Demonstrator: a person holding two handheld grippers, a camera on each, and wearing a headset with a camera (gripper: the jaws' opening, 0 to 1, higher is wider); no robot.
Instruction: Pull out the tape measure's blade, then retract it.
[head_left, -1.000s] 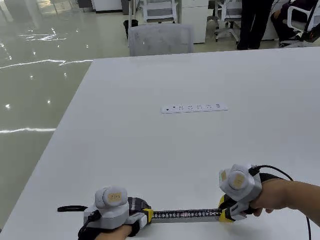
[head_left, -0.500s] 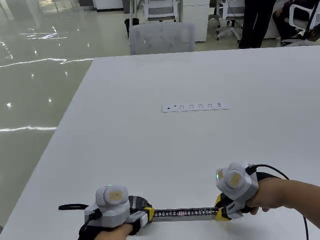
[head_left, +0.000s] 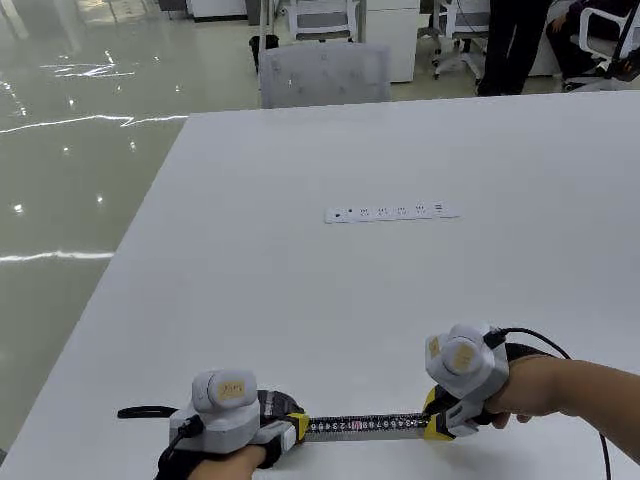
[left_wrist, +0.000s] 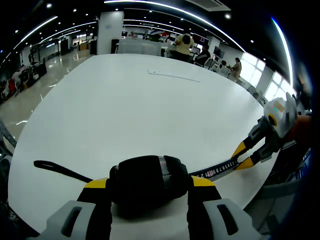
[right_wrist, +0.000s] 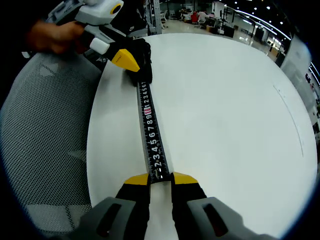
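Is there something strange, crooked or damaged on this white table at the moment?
Nothing stands out. The blade runs straight and flat from the tape measure case in the left hand-held gripper to the right hand-held gripper, which pinches its tip. The power strip lies flat farther back.

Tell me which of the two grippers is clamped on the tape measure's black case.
The left gripper: its yellow-tipped jaws sit either side of the black case. The right gripper pinches the end of the blade instead.
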